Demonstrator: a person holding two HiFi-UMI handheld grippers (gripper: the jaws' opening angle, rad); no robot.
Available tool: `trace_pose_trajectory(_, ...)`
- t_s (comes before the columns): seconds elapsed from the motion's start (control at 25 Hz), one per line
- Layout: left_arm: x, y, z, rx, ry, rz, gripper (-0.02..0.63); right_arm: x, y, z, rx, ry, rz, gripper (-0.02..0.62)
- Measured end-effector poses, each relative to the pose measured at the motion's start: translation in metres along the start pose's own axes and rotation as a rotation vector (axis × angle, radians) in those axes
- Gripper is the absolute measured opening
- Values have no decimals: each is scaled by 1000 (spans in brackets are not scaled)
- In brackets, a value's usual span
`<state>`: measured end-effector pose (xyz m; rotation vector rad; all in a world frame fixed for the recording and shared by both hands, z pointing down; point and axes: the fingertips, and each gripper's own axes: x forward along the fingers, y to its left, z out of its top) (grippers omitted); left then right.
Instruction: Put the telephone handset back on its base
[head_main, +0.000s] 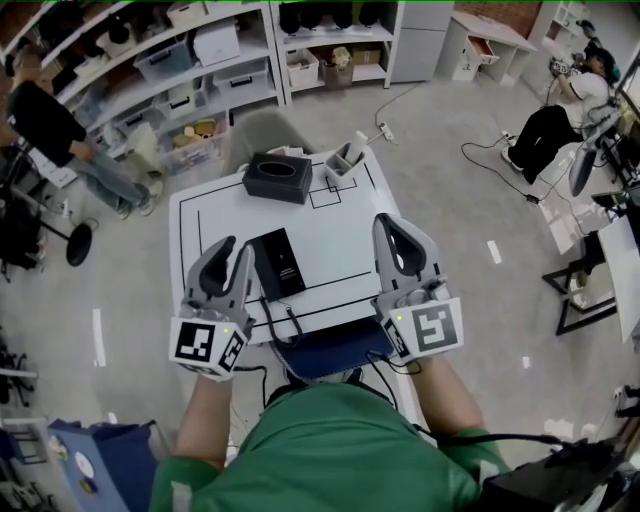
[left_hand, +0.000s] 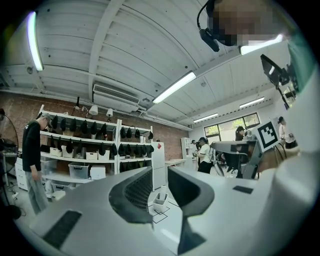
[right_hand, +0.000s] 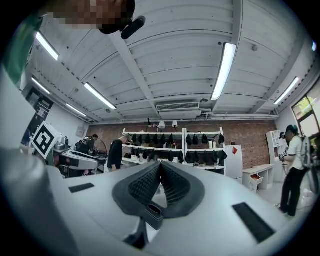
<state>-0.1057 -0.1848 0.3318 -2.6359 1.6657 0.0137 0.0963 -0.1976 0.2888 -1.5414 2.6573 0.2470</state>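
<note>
In the head view a black telephone (head_main: 278, 262) lies flat near the middle of the white table (head_main: 340, 225), and its cord (head_main: 272, 322) trails to the near edge. I cannot make out the handset apart from the base. My left gripper (head_main: 233, 248) hovers just left of the phone and points up and away, its jaws a little apart with nothing between them (left_hand: 160, 176). My right gripper (head_main: 393, 224) is held to the right of the phone, well apart from it, with its jaws closed together and empty (right_hand: 160, 166).
A black tissue box (head_main: 278, 177) and a white holder (head_main: 345, 160) (left_hand: 160, 202) stand at the table's far edge. Black lines mark the tabletop. Shelves (head_main: 190, 70) with bins line the back wall, where a person (head_main: 55, 135) stands; another person (head_main: 560, 110) sits at the right.
</note>
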Motion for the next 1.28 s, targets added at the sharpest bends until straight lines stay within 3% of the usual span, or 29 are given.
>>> trace_pose_trajectory(1.28, -7, 27, -14, -41, -1, 0, 107, 6, 19, -4, -36, 31, -20, 23)
